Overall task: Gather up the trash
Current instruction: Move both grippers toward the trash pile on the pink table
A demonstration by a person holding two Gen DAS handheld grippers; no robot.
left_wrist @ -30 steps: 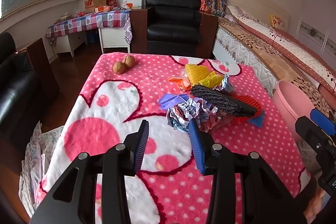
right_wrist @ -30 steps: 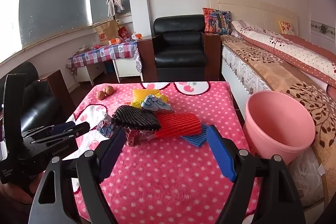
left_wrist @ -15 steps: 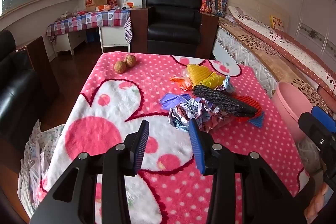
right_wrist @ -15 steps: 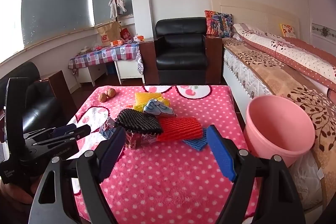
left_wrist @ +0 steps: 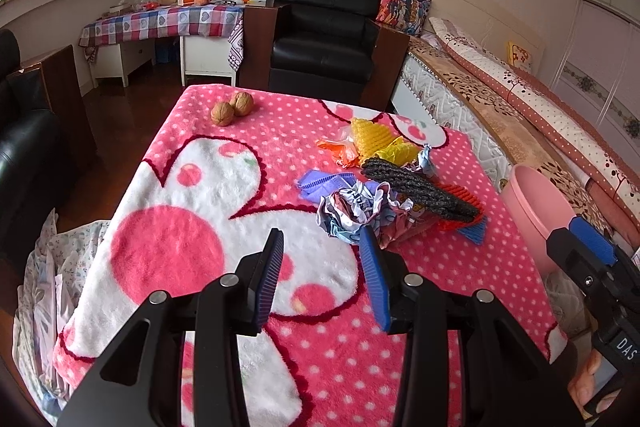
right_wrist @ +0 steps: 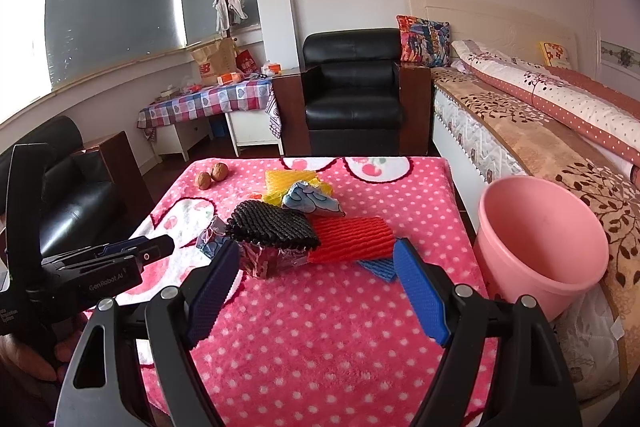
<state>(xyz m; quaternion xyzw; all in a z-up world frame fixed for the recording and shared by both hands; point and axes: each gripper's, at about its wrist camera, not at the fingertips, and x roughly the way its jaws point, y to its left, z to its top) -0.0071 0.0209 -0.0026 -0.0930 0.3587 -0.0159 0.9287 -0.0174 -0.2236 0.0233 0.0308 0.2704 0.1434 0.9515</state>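
A heap of trash lies on the pink dotted blanket [left_wrist: 248, 131]: a crumpled wrapper [left_wrist: 356, 207], black foam net [left_wrist: 416, 187], red foam net [right_wrist: 352, 239], yellow foam net [left_wrist: 372, 139], orange wrapper [left_wrist: 336, 151] and blue pieces. My left gripper [left_wrist: 320, 247] hovers open just short of the crumpled wrapper, nothing between its fingers. My right gripper [right_wrist: 316, 259] stands open in front of the heap, a little back from the black net [right_wrist: 272, 227], also holding nothing. A pink bucket [right_wrist: 544, 247] stands at the table's right side.
Two walnuts [left_wrist: 232, 109] sit at the far left of the blanket. Beyond the table are a black armchair [left_wrist: 324, 39], a checkered side table [left_wrist: 160, 23] and a bed [right_wrist: 520, 131] along the right. A dark sofa [left_wrist: 24, 155] is on the left.
The left gripper has eased slightly closer to the crumpled wrapper and rolled a little. The right gripper's view tilted slightly early on, then held still. Both stay open.
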